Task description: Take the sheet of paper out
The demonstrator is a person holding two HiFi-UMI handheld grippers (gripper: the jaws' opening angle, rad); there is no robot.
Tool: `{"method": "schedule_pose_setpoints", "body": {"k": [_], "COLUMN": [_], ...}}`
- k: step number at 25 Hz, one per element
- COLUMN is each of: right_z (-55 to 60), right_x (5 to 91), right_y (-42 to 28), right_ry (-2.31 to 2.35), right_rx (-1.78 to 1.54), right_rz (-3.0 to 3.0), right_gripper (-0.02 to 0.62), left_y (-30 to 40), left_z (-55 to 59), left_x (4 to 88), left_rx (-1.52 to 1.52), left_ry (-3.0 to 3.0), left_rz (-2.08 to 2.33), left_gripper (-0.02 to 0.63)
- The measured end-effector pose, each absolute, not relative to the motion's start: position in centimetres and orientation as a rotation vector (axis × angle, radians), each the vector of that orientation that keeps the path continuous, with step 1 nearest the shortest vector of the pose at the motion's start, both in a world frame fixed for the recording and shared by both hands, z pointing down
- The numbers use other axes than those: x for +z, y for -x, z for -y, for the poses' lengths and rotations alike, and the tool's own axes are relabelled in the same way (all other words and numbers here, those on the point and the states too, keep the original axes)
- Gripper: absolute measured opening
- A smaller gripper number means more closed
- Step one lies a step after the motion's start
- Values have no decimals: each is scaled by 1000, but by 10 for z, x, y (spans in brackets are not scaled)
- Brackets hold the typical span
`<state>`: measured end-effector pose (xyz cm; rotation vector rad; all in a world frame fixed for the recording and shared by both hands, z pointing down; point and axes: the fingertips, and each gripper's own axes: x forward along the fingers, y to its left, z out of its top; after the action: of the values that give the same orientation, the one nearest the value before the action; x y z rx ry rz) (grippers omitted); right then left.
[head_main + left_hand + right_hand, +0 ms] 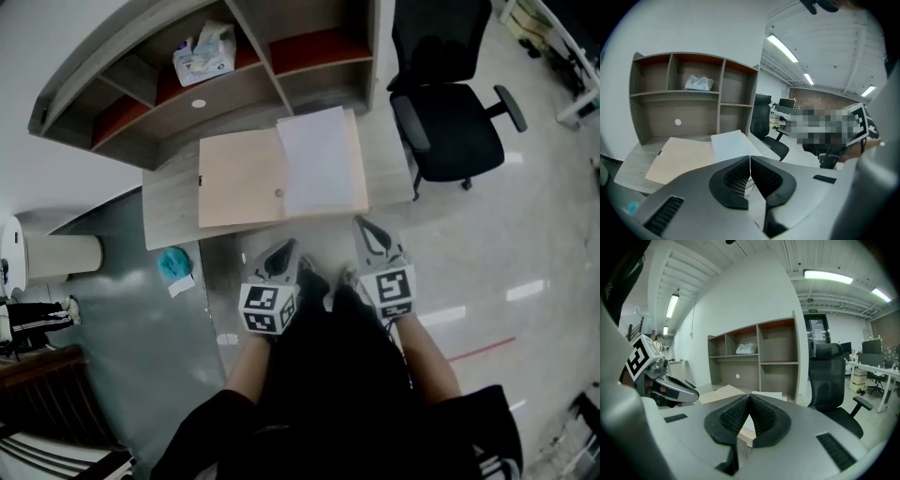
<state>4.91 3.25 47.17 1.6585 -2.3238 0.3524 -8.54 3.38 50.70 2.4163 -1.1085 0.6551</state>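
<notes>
Seen from the head view, the sheet of paper point(319, 161) lies flat on the right half of an open tan folder point(239, 178). The folder sits on a desk point(169, 220) below a shelf unit point(141, 103), with an office chair point(450, 112) off to the right. The sheet's long axis runs away from the person toward the shelf, leaning slightly right, so a short edge faces the two claws. The left gripper point(284, 251) and the right gripper point(367, 228) both hover short of the desk's front edge, touching nothing. Along the left gripper view, the jaws are pressed together with nothing between them, and the paper point(731, 143) shows beyond their tips with a near corner pointing roughly toward the camera. Along the right gripper view, that claw is likewise closed and empty, and the paper point(768, 394) and folder point(717, 393) lie well ahead, just above the tips. The step in hand looks like the approach, with the paper not yet touched. To do it well, I would spread one claw before it reaches the desk. Then I would come in low at the near short edge or a free corner and pinch only the sheet, not the flap under it. The other claw could press the folder down so it does not slide as the sheet is drawn out along its length.
</notes>
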Motion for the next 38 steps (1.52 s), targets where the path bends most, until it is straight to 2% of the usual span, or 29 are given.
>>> {"method": "schedule_pose_setpoints", "body": {"k": [17,38], "right_z": [20,57], "right_x": [492,543], "right_y": [-30,-15], "right_ry": [-1601,-1537], "right_rx": [389,548], "right_rz": [2255,2101], "right_gripper": [17,17], "left_y": [92,104], "left_z": [35,93], "left_x": [542,609], "left_rx": [657,922], "left_ry": [-2343,-2254], "left_rz": [971,805], "left_gripper": [44,44]}}
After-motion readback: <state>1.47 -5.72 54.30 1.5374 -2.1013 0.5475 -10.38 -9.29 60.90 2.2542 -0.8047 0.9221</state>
